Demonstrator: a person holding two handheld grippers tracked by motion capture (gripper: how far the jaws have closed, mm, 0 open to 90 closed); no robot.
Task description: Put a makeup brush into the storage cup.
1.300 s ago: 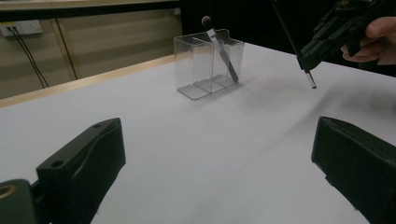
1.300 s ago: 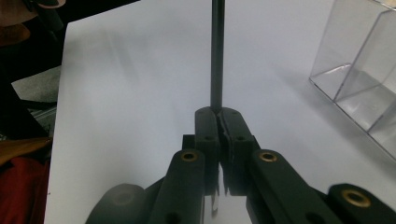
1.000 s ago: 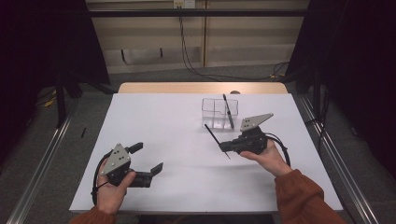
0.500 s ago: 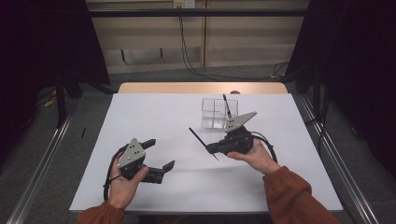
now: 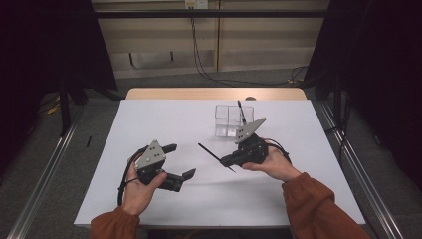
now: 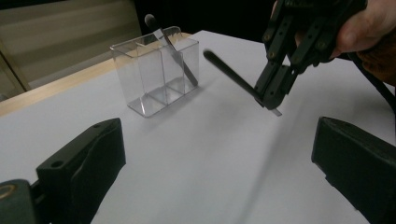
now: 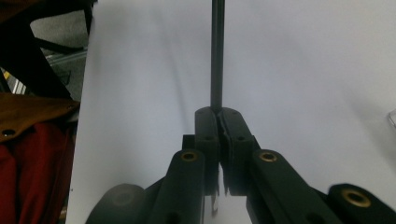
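Note:
A clear divided container (image 5: 228,122) stands right of the table's middle, with a thin dark stick (image 5: 241,112) leaning in it. My right gripper (image 5: 225,161) hovers in front of the container, shut on a second thin black stick (image 5: 209,151) that points left and away. Seen along its own jaws, the right gripper (image 7: 218,116) pinches that stick (image 7: 217,51) near one end. The left gripper (image 5: 181,160) is open and holds nothing, low at the front left. From the left gripper (image 6: 219,158) I see the container (image 6: 159,70) and the held stick (image 6: 231,74) ahead.
The white table top (image 5: 149,119) spreads out to the left and behind the grippers. A wooden strip (image 5: 199,93) runs along its far edge. Metal rails (image 5: 348,159) flank the table on the floor, and cables (image 5: 209,69) trail behind.
The right gripper has carried its stick leftward, away from the container. The left gripper has moved right and slightly forward, staying open.

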